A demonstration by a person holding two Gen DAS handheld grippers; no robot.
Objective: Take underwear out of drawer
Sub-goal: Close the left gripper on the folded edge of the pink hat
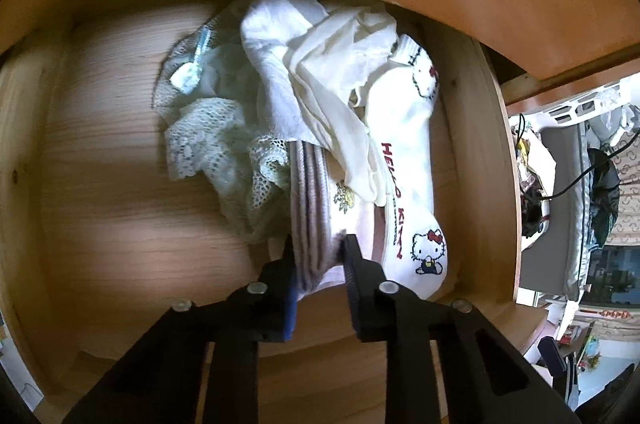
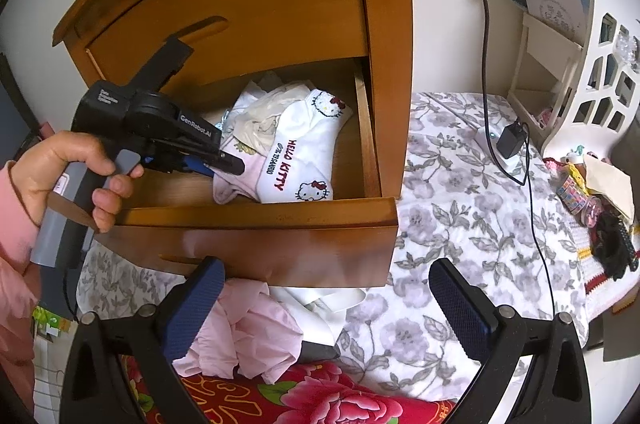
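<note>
The wooden drawer stands pulled out and holds a heap of light clothes. My left gripper points steeply down into it, and its pads pinch a folded pink striped underwear at the near edge of the heap. Right of that piece lies a white Hello Kitty garment. In the right wrist view a hand holds the left gripper over the pink underwear inside the drawer. My right gripper hangs open in front of the drawer, with nothing between its fingers.
White lace pieces and cream cloth fill the back of the drawer. Below the drawer front, a pink garment and white cloth lie on the floral bedspread. A charger with its cable lies on the bed at the right.
</note>
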